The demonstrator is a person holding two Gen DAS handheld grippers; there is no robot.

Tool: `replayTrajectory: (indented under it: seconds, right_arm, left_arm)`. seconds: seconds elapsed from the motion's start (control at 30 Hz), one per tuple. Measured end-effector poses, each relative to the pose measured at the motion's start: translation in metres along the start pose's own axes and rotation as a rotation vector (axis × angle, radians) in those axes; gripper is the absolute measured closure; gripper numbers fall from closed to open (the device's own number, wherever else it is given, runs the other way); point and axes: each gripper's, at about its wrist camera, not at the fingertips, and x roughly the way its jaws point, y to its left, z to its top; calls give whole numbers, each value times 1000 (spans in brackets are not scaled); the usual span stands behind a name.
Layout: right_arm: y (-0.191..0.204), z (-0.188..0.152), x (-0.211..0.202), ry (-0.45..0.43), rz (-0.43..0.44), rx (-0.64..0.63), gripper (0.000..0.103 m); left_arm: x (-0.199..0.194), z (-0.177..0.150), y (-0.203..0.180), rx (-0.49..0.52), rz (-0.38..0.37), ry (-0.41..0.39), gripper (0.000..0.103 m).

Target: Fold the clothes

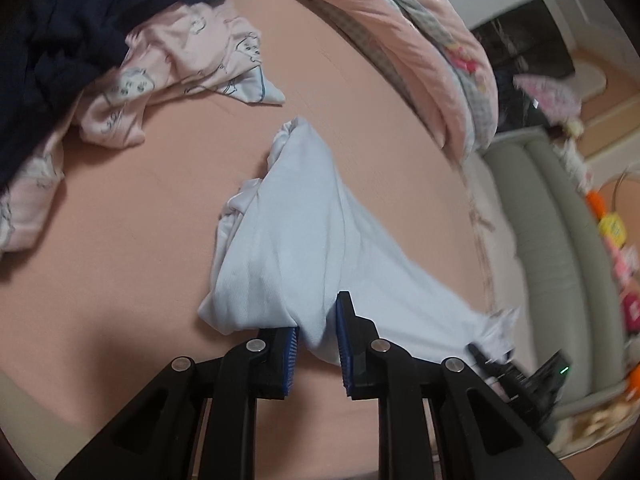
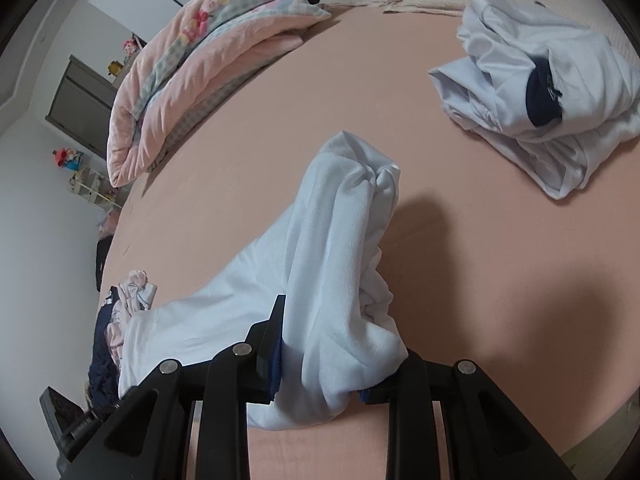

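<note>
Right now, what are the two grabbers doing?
Left gripper: closed on the pale blue garment.
Right gripper: closed on the same pale blue garment.

A pale blue garment (image 1: 304, 216) (image 2: 340, 248), bunched lengthwise, trails across the pink bed (image 1: 160, 200), one end lifted.

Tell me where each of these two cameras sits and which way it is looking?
Left wrist: on the left tool, angled down at the pink bed sheet; its black fingers pinch a pale blue garment.
Right wrist: on the right tool, angled down likewise, gripping the garment's other end.
Shared: garment, sheet, folded quilt, unfolded clothes pile.
</note>
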Motion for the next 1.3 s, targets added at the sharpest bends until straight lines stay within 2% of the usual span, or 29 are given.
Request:
replayTrajectory:
  seconds: [0.13,0.2,0.27,0.4,0.47,0.73,1.03,1.3]
  right_arm:
    - [-5,3,3,17,11,31,77]
    - [-6,4,3,25,12,40,77]
    - [-7,4,3,32,7,47,77]
    - [-5,6,3,44,-5,54,77]
    - [-3,7,2,50,-12,60,76]
    - [-3,11,4,79,-22,89,74]
    - [-1,12,2,97,-27,68,74]
    - [18,16,-4,76,-29,11,74]
  left_arm:
    - [4,-1,-10,57,97,26,84]
    - [3,-3,-14,100,149,31,74]
    - [1,-7,-20,165,220,28,54]
    - [-7,-18,-40,336,358,-44,46]
    - [-8,-20,-47,383,390,-60,42]
    - [9,-23,-69,439,382,-33,41]
    - [27,-39,-114,593,342,-14,41]
    - [45,-64,-163,762,225,27,41]
